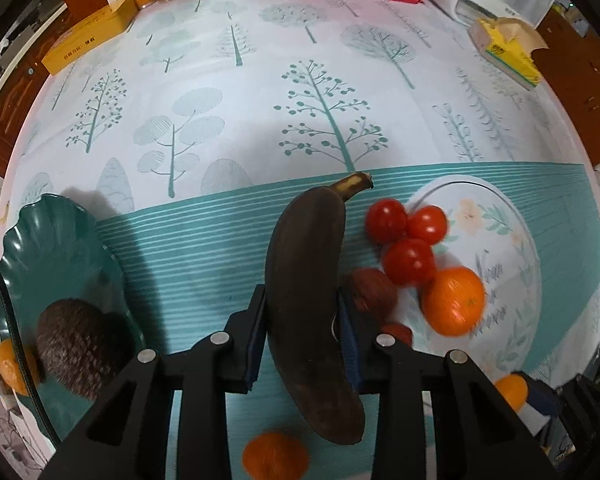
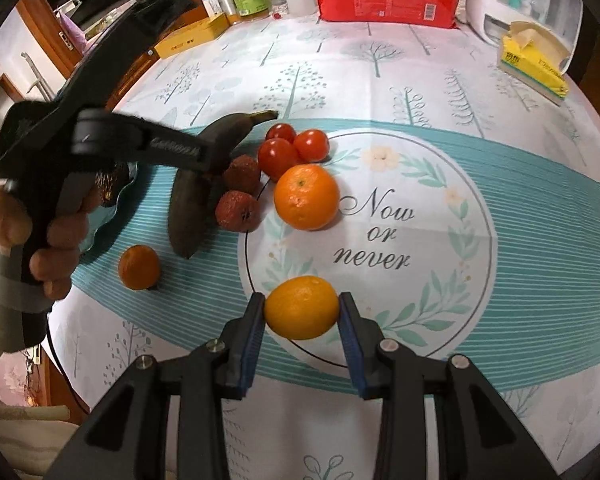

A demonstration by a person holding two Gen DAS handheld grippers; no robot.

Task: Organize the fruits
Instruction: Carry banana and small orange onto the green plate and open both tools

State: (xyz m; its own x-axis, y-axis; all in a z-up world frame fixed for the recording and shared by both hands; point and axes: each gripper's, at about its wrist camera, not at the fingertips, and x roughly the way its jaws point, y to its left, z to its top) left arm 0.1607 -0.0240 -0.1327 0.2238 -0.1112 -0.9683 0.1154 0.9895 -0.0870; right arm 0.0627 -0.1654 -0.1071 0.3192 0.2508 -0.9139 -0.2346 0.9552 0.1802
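Both jaws clamp fruit: banana (image 1: 308, 300) (blackened), yellow-orange citrus (image 2: 301, 307).

Both grippers were black plastic w/ blue pads on the fingers (image 2: 252, 340) & silver screws at the linkage pivots. Left gripper (image 2: 204, 160), at left of frame, had a black pistol-style handle, grey strap lower down, pale cream sleeve (image 2: 4, 412) at bottom left.

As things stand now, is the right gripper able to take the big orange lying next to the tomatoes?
Probably not yet. The right gripper is shut on a yellow-orange citrus, so its jaws are full. The big orange lies uncovered ahead of it on the tablecloth, so the path itself looks free.
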